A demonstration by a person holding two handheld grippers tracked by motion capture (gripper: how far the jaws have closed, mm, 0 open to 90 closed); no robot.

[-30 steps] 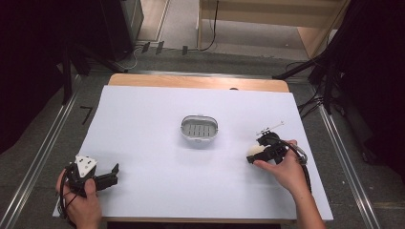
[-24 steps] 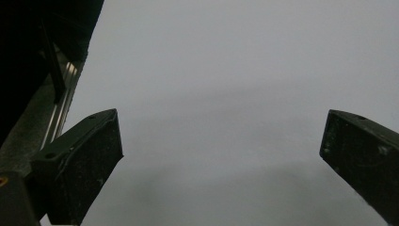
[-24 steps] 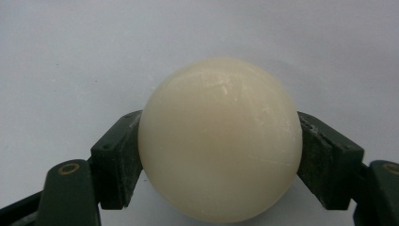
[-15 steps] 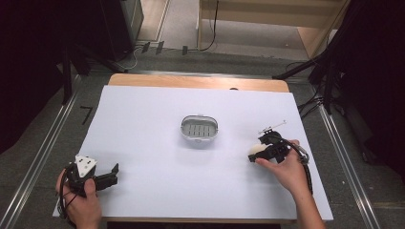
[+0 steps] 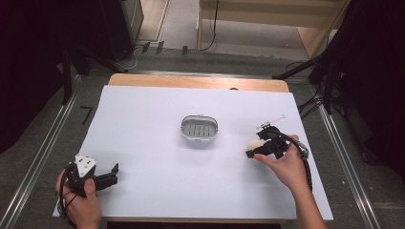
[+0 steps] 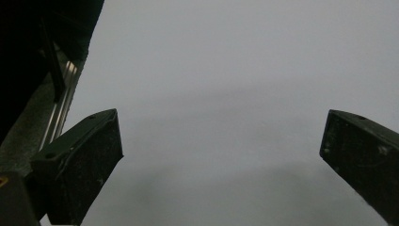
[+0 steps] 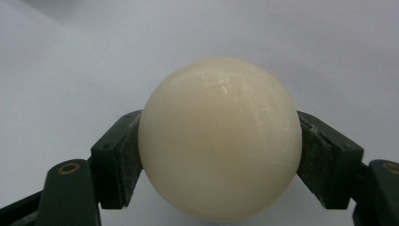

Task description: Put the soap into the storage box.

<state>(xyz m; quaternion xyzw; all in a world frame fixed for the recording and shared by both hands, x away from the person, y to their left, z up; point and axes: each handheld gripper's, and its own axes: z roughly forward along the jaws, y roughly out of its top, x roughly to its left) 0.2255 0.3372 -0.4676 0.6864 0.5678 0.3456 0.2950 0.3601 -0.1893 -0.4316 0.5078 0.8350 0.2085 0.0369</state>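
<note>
Both hands low; right claw (image 7: 220,155) clamps ball (image 7: 220,139)

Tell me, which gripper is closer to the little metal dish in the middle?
Right. The right gripper, holding a cream ball, sits just right of the metal dish; the left gripper is farther off, toward the near-left corner.

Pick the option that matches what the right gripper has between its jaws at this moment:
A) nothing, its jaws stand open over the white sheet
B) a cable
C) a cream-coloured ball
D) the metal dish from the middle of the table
C: in the right gripper view both pads of the right gripper press against the sides of the cream-coloured ball, while the metal dish sits apart at the table's middle.
</note>
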